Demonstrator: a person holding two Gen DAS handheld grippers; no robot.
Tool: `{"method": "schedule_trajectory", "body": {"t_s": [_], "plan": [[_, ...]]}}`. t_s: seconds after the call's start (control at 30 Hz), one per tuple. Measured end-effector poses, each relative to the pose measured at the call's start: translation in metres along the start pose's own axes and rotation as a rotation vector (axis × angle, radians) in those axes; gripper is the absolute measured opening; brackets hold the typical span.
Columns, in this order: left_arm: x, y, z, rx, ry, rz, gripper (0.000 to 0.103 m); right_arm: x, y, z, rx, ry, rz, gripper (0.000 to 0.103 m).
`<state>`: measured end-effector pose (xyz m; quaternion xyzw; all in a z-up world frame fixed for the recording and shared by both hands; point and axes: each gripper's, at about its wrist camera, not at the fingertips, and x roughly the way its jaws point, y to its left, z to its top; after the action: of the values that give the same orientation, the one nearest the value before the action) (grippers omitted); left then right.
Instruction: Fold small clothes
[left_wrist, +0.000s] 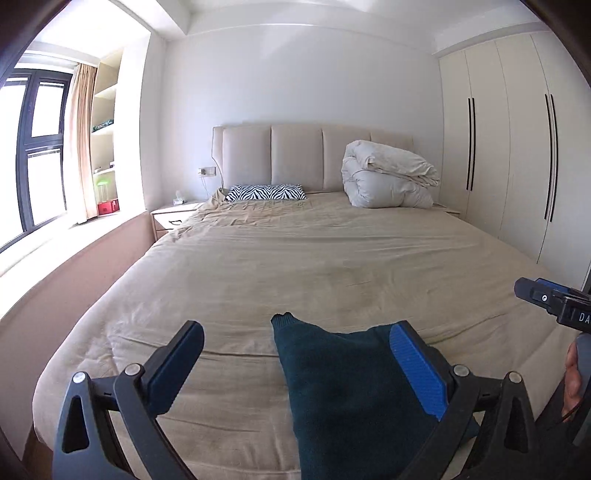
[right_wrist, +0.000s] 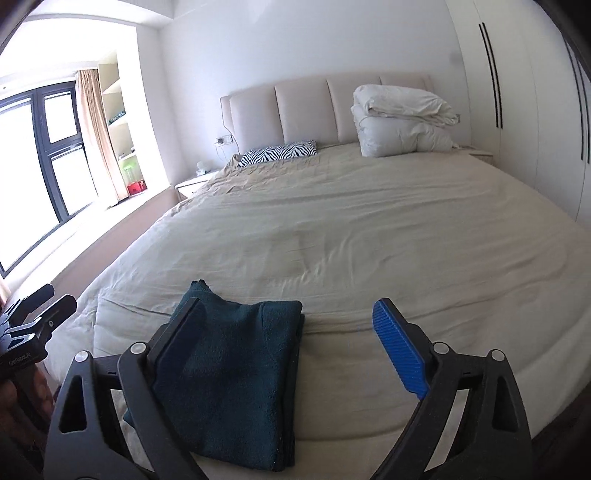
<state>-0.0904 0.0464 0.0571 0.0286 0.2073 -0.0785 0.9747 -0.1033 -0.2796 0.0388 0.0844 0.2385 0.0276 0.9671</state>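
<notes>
A dark teal knitted garment (right_wrist: 236, 376) lies folded into a narrow rectangle at the foot of the bed (right_wrist: 332, 229). It also shows in the left wrist view (left_wrist: 343, 398), partly behind the right finger. My left gripper (left_wrist: 295, 347) is open and empty, held above the garment's left side. My right gripper (right_wrist: 291, 325) is open and empty above the garment's right side, its left finger over the cloth. Each gripper shows at the edge of the other's view, the right gripper (left_wrist: 546, 299) and the left gripper (right_wrist: 33, 317).
The bed has a beige sheet. A zebra-print pillow (left_wrist: 266, 192) and a rolled white duvet (left_wrist: 388, 177) lie at the padded headboard (left_wrist: 295, 155). White wardrobes (left_wrist: 517, 147) stand on the right. A nightstand (left_wrist: 173, 218) and window (left_wrist: 33, 147) are on the left.
</notes>
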Motion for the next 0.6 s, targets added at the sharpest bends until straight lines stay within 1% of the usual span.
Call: {"method": "schedule_trajectory", "body": {"t_s": [0.1,0.17,0.23,0.27,0.3,0.37,0.43,0.5,0.6], "plan": [[-0.014,-0.01,0.012,0.056,-0.03,0.104,0.103,-0.03,0.014,0.018,-0.025,-0.114,-0.027,0.103],[-0.016,-0.012,0.012,0.056,-0.006,0.114,0.103,-0.046,0.023,0.027,-0.029,-0.146,-0.038,0.103],[-0.01,-0.013,0.009,0.033,0.064,0.105,0.103,-0.056,0.026,0.032,-0.024,-0.128,-0.034,0.103],[-0.006,-0.014,0.005,0.02,0.11,0.107,0.103,-0.058,0.027,0.033,-0.019,-0.105,-0.031,0.103],[0.001,-0.015,0.0,0.004,0.157,0.101,0.103,-0.058,0.029,0.032,-0.019,-0.062,-0.042,0.103],[0.014,-0.014,-0.012,-0.033,0.236,0.067,0.103,-0.048,0.03,0.027,-0.01,0.055,-0.081,0.103],[0.027,-0.015,-0.025,-0.059,0.319,0.066,0.103,-0.04,0.027,0.014,0.015,0.149,-0.073,0.103],[0.035,-0.015,-0.038,-0.08,0.376,0.053,0.103,-0.029,0.026,-0.002,0.038,0.226,-0.084,0.103],[0.041,-0.016,-0.052,-0.094,0.422,0.055,0.103,-0.011,0.028,-0.026,0.033,0.291,-0.087,0.103]]}}
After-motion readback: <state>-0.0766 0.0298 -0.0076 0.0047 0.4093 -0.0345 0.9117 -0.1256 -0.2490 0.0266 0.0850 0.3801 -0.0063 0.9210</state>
